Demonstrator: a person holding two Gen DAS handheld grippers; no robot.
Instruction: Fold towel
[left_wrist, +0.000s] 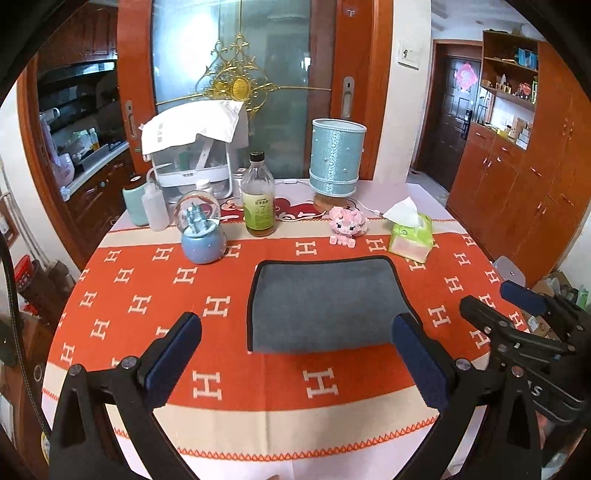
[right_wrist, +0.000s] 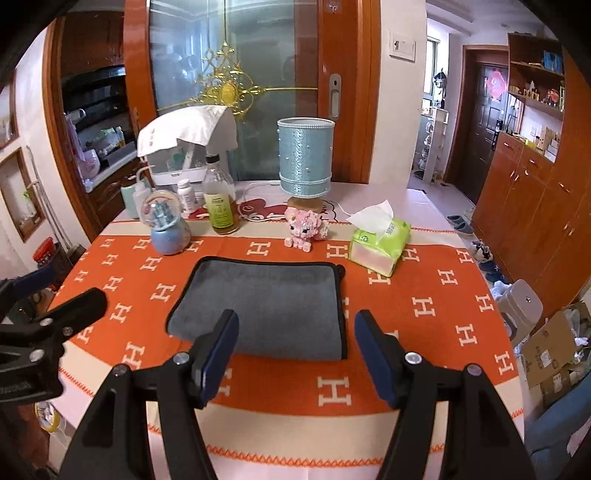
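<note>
A grey towel (left_wrist: 325, 302) with a black edge lies folded flat on the orange patterned tablecloth (left_wrist: 147, 302); it also shows in the right wrist view (right_wrist: 266, 302). My left gripper (left_wrist: 295, 328) is open and empty, held above the near edge of the towel. My right gripper (right_wrist: 295, 325) is open and empty, above the towel's near right corner. The right gripper also shows at the right of the left wrist view (left_wrist: 495, 306). The left gripper shows at the left edge of the right wrist view (right_wrist: 62, 295).
Behind the towel stand a snow globe (left_wrist: 201, 232), a bottle (left_wrist: 258, 199), a pink block toy (left_wrist: 347, 225), a green tissue pack (left_wrist: 410, 236), a blue lamp (left_wrist: 336, 158) and a covered rack (left_wrist: 195, 147). The table's near edge (left_wrist: 295, 450) is close to me.
</note>
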